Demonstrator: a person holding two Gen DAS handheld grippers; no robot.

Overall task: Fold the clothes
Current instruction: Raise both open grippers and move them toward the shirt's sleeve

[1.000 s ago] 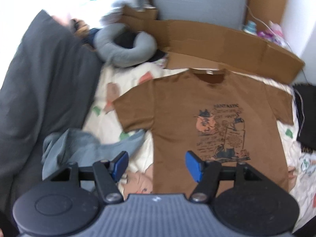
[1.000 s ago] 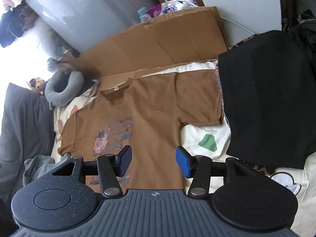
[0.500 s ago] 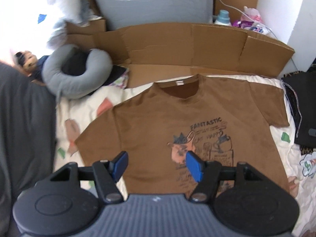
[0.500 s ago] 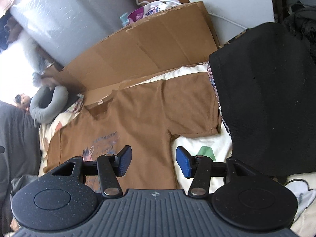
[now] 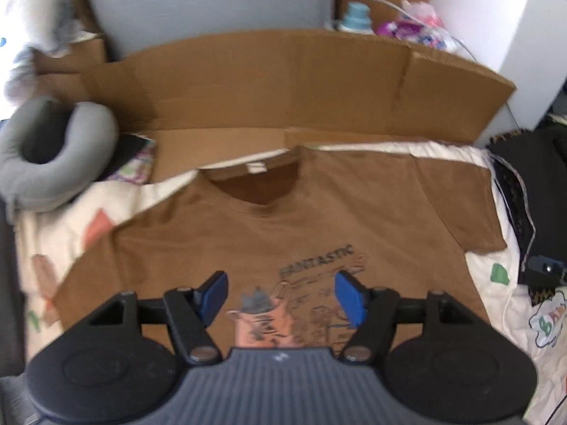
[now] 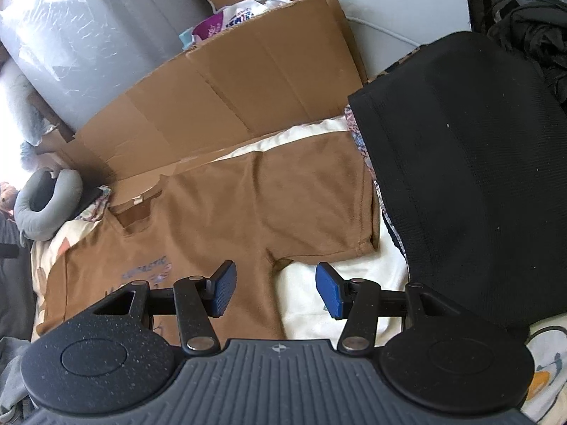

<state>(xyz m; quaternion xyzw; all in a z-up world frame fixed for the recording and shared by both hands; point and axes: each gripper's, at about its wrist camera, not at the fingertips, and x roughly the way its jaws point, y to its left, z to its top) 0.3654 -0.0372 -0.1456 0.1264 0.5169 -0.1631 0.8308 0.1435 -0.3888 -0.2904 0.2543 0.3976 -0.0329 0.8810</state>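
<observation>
Looking down along your left gripper, you see a brown T-shirt spread flat, print side up, on a bed covered by a cream sheet with coloured cartoon shapes. The shirt's collar points away from you toward a long strip of flattened cardboard that stands along the far edge of the bed. The left gripper's blue-padded fingers are released and spread apart over the printed chest, with nothing between them. Your right gripper hangs over the shirt's side edge below one sleeve, its fingers also released and empty, one pad above brown cloth and the other above bare sheet. A grey U-shaped neck pillow lies on the bed at the shirt's far corner, beside the cardboard. A large black fabric item sits just beside the sleeve on the opposite side; you cannot tell what it is. Behind the cardboard stands a grey panel against a white wall, with a bottle and a colourful bag tucked in the corner.
</observation>
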